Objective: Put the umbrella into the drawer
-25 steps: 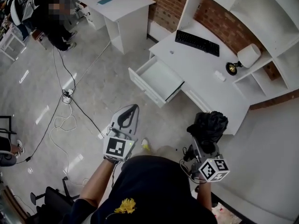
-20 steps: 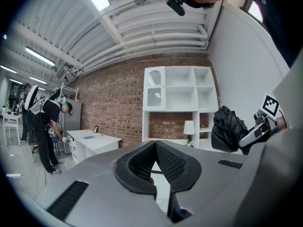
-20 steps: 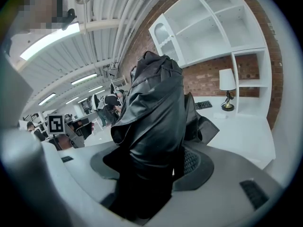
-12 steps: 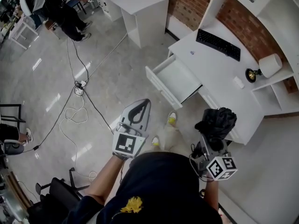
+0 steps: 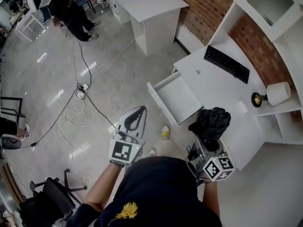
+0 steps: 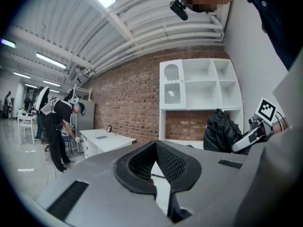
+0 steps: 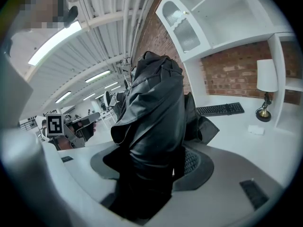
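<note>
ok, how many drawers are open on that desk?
1: the drawer pulled out of the front of the desk, near the keyboard. The umbrella covers part of that front, so another could be hidden.

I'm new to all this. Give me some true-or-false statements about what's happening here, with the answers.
1. The right gripper grips a black umbrella. True.
2. The drawer is closed. False: it is pulled open and looks empty.
3. The left gripper holds nothing. True.
4. The umbrella lies in the drawer. False: it is in the gripper, outside the drawer.
5. A keyboard lies on the desk. True.
</note>
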### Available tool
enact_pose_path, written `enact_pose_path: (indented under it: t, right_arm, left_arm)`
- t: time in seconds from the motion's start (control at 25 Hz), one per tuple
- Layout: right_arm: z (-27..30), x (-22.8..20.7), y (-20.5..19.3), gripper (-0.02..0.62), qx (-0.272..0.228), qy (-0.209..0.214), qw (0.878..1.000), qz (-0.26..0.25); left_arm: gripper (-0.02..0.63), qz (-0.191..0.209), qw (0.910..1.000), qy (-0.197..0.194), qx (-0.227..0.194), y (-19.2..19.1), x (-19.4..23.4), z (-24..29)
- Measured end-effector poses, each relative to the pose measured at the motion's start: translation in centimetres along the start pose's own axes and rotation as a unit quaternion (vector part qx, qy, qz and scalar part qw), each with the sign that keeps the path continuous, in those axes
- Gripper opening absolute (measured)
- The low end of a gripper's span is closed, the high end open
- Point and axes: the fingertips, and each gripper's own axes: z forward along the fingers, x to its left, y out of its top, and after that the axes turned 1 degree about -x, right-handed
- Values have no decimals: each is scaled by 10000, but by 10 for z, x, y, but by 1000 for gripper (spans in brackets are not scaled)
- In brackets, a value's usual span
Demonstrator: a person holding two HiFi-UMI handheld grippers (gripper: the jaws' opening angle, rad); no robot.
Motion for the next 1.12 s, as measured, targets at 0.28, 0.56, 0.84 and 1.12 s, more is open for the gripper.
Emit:
enact_pose_path:
  t: [0.28,0.56,0.84,1.12]
  right_arm:
    - [52,-30,39,259,152,262,9994,-177]
    - [99,-69,50,259,561,419,9969,-372]
    - [150,-77,30,259,1203,756,9880,-601]
    - [194,-87,-13,258,1832,636,9759,-996]
  left_arm:
    - [17,-10,9996,132,254,-3,9,59]
    - [17,20,9982,318,506,-15,16,111]
    - [17,-317,9949,678,681,-43,46,130]
    - [17,-524,9927,618,898,-106,66,140]
